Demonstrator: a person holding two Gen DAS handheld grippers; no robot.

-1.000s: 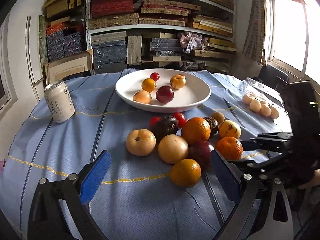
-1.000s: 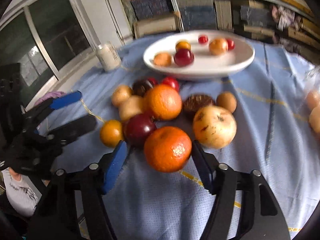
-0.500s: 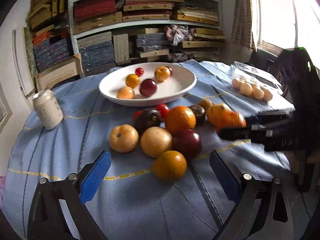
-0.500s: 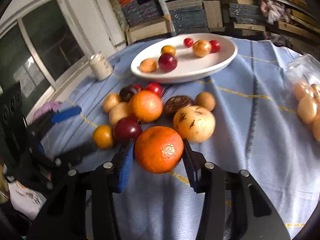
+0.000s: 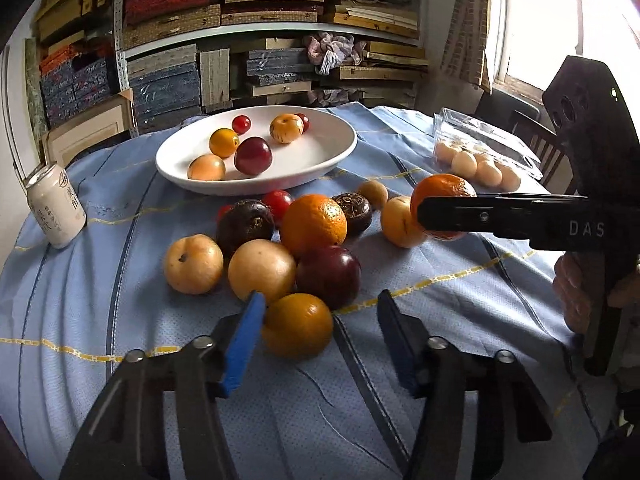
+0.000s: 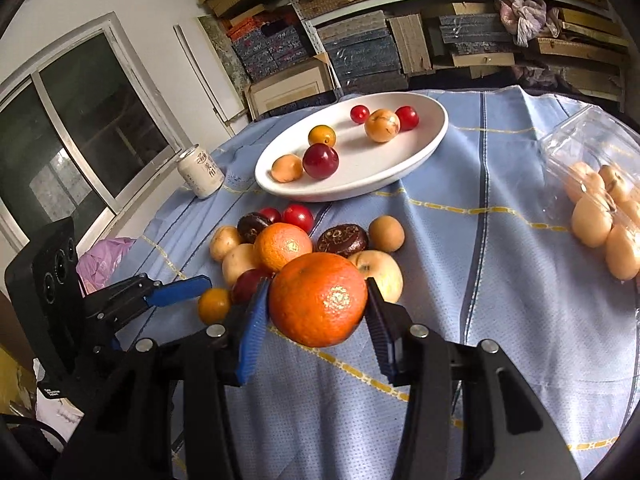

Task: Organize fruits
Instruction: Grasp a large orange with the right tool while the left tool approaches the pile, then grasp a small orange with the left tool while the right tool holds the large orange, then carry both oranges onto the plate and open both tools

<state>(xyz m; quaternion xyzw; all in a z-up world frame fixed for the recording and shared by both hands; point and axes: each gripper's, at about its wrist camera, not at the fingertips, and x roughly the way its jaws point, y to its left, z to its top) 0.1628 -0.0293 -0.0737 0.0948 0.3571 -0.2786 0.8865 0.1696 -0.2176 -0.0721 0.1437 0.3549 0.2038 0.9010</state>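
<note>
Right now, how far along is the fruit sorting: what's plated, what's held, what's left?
Done: six fruits sit in the white plate, including a dark plum. In hand: the right gripper is shut on a tangerine, lifted off the cloth. The left gripper is open around a small orange. Left: the pile on the tablecloth, about ten fruits, including the big orange.

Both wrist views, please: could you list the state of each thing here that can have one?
right gripper: shut on the tangerine, lifted off the cloth
tangerine: held, whole
left gripper: open, around the small orange fruit
small orange fruit: on the cloth, not gripped
white plate: holds six fruits, room left
drink can: upright
clear plastic box: open, with pale fruits inside
</note>
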